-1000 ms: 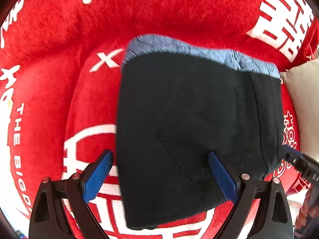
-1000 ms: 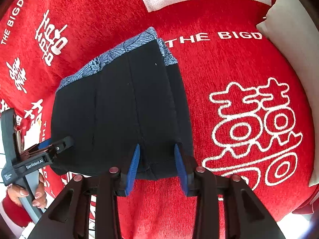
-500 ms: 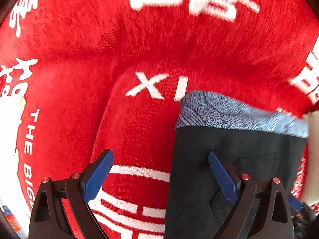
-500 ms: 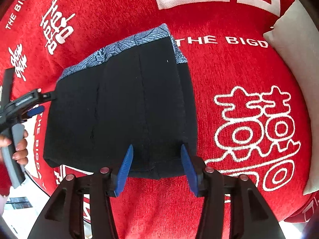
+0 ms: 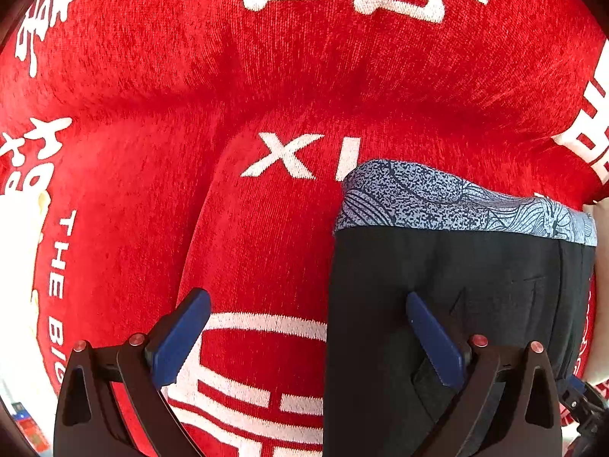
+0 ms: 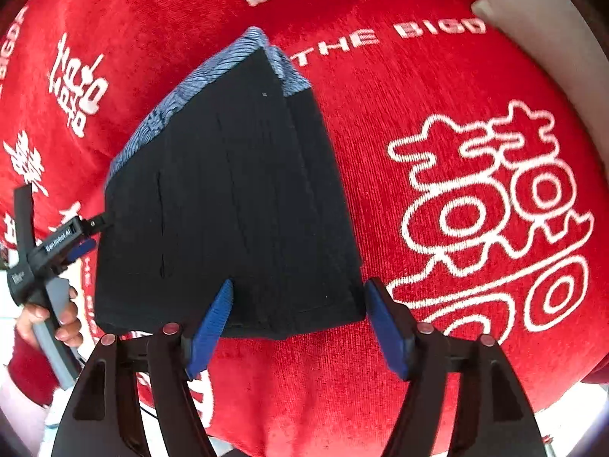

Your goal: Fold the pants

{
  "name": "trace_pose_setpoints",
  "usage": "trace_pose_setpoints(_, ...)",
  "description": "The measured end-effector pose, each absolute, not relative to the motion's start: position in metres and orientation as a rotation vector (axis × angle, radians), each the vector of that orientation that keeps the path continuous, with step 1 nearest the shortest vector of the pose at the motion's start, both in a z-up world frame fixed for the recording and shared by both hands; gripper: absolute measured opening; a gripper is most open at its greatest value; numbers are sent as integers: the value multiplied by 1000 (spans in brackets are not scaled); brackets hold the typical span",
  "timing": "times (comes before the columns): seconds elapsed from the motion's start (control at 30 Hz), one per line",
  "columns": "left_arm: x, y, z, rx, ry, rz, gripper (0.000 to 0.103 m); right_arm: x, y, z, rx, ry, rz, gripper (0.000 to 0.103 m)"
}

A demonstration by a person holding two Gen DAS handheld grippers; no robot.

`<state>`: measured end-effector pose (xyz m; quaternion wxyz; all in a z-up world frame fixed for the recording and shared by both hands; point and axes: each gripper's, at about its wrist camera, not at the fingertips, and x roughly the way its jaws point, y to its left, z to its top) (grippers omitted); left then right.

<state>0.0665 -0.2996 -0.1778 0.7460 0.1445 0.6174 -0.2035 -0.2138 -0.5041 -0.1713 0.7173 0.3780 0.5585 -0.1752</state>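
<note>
Since a second ago the left gripper [image 5: 308, 337] has slid off toward the folded pants' [image 6: 228, 205] left edge, jaws opening wide and empty, while the right gripper [image 6: 300, 323] is spreading over the pants' near hem on the red blanket [image 6: 437, 87], gripping nothing.

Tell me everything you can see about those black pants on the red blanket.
The pants are black, in a smooth woven-looking cloth, folded into a compact, roughly square stack. A blue-grey patterned waistband lines the far edge; seams and a pocket slit show on top. They lie flat on the red blanket. The right gripper, jaws opening, straddles the near edge; no pad visibly presses it.
</note>
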Motion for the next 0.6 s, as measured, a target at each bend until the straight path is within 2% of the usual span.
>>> trace_pose_setpoints(0.6, 64, -296, -169, 316, 1363, -489, 103, -216, -527, -149, 860, 1206, -373, 75)
